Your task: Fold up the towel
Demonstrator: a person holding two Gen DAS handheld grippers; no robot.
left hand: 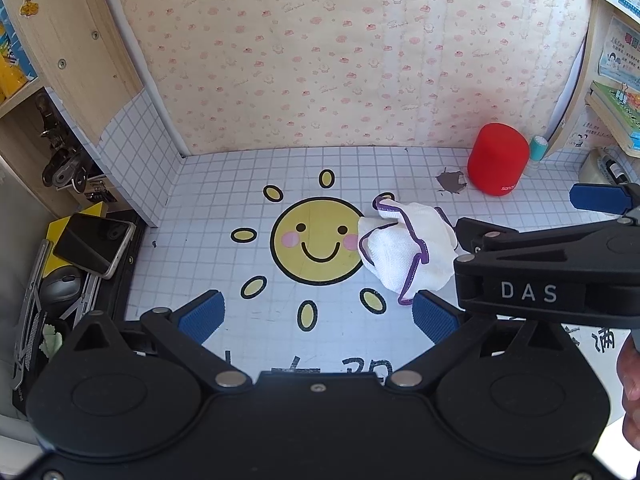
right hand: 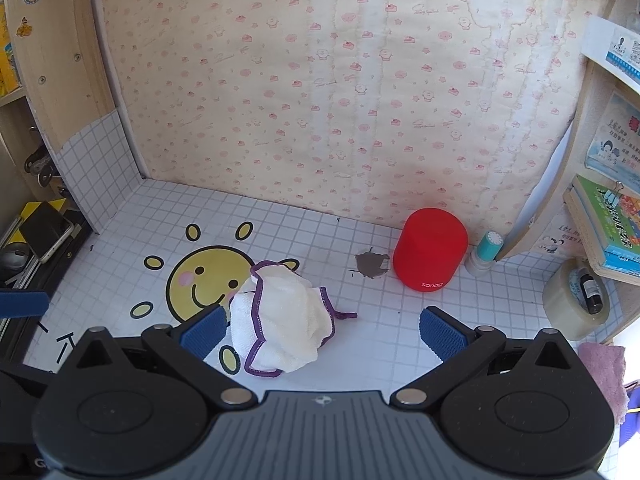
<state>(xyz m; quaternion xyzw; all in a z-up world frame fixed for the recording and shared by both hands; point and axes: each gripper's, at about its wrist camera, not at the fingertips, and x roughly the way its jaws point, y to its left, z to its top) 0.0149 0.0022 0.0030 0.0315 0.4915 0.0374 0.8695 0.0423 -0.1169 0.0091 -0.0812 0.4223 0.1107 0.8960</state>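
A white towel [left hand: 404,248] with purple edging lies crumpled on the gridded tabletop, over the right edge of a yellow sun sticker [left hand: 316,240]. My left gripper [left hand: 318,318] is open, hovering short of the sun with nothing between its blue pads; the towel sits ahead and to the right. My right gripper [left hand: 532,216] comes in from the right, just beside the towel. In the right wrist view the right gripper [right hand: 322,332] is wide open, and the towel [right hand: 280,320] bunches next to its left pad [right hand: 204,330]. No finger touches the cloth.
A red cylindrical speaker [right hand: 430,254] stands at the back right, next to a teal-capped stamp [right hand: 486,254] and a dark torn patch [right hand: 372,264]. A tape roll [right hand: 576,304] and pink cloth [right hand: 604,376] sit far right. A phone [left hand: 94,242] lies beyond the left wall.
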